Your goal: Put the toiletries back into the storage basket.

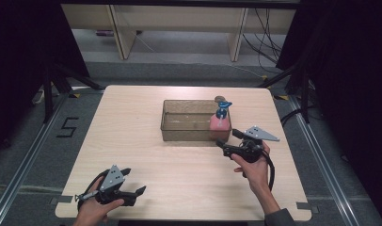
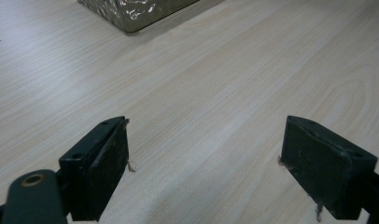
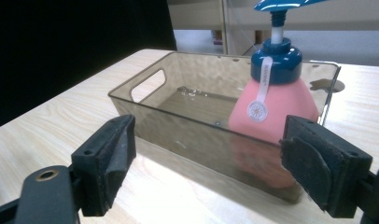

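Left hand-held gripper (image 1: 132, 184): released, jaws spread wide, grasping nothing; low over bare counter (image 1: 132, 132) at the near left corner, well apart from the bin.
Bin (image 1: 179, 123): clear brownish plastic, sitting mid-counter, right of centre; bare but for the bottle.
Bottle (image 1: 219, 123): pink pump bottle with a blue top, upright inside the bin at its right end, near corner.
Right hand-held gripper (image 1: 226, 139): released, jaws apart and bare; just beside the bin's near right corner, pointed at the bottle, touching neither.
Done, by the look of it: bottle already in the bin and let go.
Left, by the look of it: little or nothing; cannot tell from this whether a fresh grab is coming instead.
Left gripper view: wood grain between the open jaws, a corner of the bin (image 2: 131, 11) far off at the top.
Right gripper view: bin's cut-out handle (image 3: 148, 84), a white label strip on the bottle (image 3: 271, 100), bottle base seen through the wall; all too small to tell from the high view.
High view: both hands at once, and the wide gap between them.
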The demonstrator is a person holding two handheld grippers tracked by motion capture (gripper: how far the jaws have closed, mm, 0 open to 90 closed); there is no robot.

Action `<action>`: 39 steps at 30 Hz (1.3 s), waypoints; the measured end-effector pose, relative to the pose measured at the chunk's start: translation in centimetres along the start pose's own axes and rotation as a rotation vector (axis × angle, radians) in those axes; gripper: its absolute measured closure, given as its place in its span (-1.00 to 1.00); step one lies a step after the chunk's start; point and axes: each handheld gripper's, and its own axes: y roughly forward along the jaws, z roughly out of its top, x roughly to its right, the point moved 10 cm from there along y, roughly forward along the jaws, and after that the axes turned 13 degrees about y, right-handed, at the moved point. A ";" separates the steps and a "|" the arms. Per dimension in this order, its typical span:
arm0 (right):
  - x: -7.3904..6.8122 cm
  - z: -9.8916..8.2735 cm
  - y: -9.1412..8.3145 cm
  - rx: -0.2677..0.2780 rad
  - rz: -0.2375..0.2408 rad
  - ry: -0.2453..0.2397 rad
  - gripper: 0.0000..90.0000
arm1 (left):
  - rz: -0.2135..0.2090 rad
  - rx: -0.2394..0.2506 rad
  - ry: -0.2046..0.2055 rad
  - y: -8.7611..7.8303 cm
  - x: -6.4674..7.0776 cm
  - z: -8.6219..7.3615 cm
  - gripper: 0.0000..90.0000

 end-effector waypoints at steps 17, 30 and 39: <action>-1.0 -1.1 -1.0 -0.017 0.013 0.030 -0.57 | -0.001 0.001 0.000 0.0 0.0 0.0 -0.67; -1.4 -1.6 -1.8 0.006 0.028 0.007 -0.56 | -0.001 0.000 0.003 0.0 0.0 0.0 -0.67; -1.6 -2.1 -2.3 -0.009 0.031 0.011 -0.57 | -0.001 -0.005 0.003 0.0 0.0 0.0 -0.67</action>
